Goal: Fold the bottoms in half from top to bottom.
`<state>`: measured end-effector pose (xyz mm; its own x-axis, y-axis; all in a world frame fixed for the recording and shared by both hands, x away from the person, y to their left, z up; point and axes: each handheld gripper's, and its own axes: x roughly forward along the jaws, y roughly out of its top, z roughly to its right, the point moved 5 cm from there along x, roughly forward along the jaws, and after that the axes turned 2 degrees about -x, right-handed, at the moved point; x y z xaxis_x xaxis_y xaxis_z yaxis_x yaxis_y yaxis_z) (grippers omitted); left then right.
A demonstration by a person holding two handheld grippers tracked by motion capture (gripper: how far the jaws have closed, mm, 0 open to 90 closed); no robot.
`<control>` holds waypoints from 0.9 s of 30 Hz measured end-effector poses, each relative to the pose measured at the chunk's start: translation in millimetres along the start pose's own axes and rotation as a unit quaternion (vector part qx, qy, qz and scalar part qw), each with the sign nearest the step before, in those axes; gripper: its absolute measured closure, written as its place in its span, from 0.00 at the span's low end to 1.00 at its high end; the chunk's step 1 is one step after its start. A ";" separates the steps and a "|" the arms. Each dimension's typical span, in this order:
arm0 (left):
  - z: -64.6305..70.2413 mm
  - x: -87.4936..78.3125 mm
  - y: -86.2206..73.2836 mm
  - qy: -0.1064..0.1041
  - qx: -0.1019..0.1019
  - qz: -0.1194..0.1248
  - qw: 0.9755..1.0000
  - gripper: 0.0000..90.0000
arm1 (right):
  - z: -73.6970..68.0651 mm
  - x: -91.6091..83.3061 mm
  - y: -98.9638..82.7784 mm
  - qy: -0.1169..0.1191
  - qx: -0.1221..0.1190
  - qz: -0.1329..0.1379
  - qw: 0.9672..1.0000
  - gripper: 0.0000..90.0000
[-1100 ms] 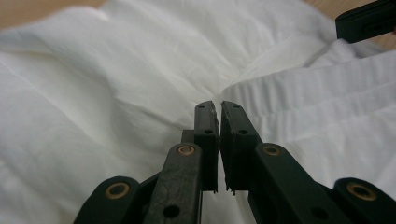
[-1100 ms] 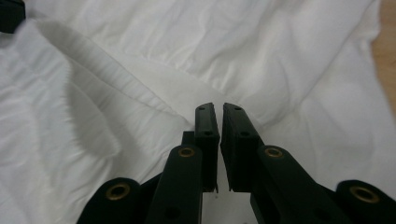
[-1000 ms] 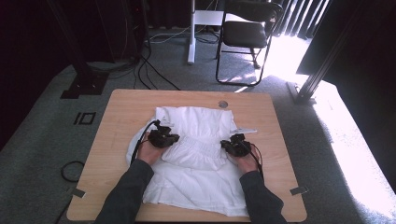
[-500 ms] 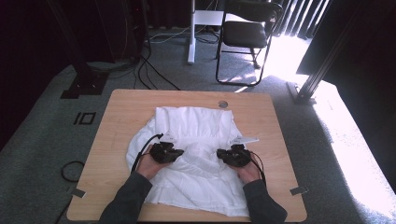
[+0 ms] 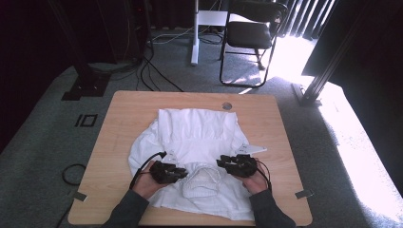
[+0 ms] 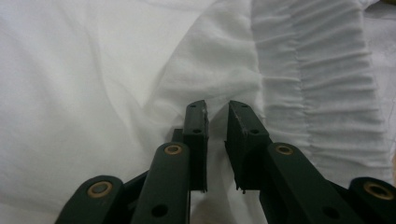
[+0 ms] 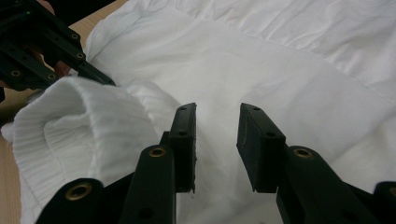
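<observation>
Both hands have drawn back toward the bench's [image 5: 119, 123] near edge. The left tongs [image 6: 216, 112] and right tongs [image 7: 215, 122], just opening, stand parted, gripping nothing, over the white garment [image 5: 195, 137]; its ribbed cuff [image 7: 70, 121] reads clearly from the right gripper view.

Garment [image 5: 190, 137] near hem under forearms; chair [image 5: 252, 33] top cut off by edge

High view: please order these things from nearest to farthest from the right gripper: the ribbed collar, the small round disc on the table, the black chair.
From the right gripper:
1. Ribbed collar, just beside it, toward the left gripper, on the white garment.
2. Small round disc, near the table's far edge.
3. Black chair, on the floor beyond the table.
</observation>
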<state>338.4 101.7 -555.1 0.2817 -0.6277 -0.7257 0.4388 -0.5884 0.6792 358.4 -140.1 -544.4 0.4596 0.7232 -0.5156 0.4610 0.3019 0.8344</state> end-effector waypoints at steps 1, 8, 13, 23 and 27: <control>-1.8 -2.5 0.1 0.004 -0.002 0.002 1.000 0.84 | -3.0 3.2 -0.1 0.004 -0.006 -0.006 1.000 0.72; -29.0 -35.6 -2.8 0.064 -0.043 0.042 0.996 0.78 | -28.4 18.0 -27.1 0.045 -0.054 -0.087 0.994 0.72; -57.2 -54.2 -10.7 0.130 -0.086 0.060 0.986 0.74 | -21.9 10.6 -24.4 0.017 -0.055 -0.068 0.996 0.68; -108.4 -63.7 -36.1 0.199 -0.185 0.048 0.961 0.67 | 51.1 3.4 -6.7 -0.148 0.027 -0.030 0.988 0.58; -94.9 -72.9 -35.8 0.184 -0.154 0.049 0.970 0.67 | 59.7 6.5 -15.4 -0.173 0.039 -0.054 0.983 0.58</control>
<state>383.1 216.8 -537.0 0.5950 -0.4151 -0.6882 0.6131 -0.3193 0.7226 399.6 -177.1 -572.2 0.6295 0.4315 -0.6462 0.5711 0.3069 0.7613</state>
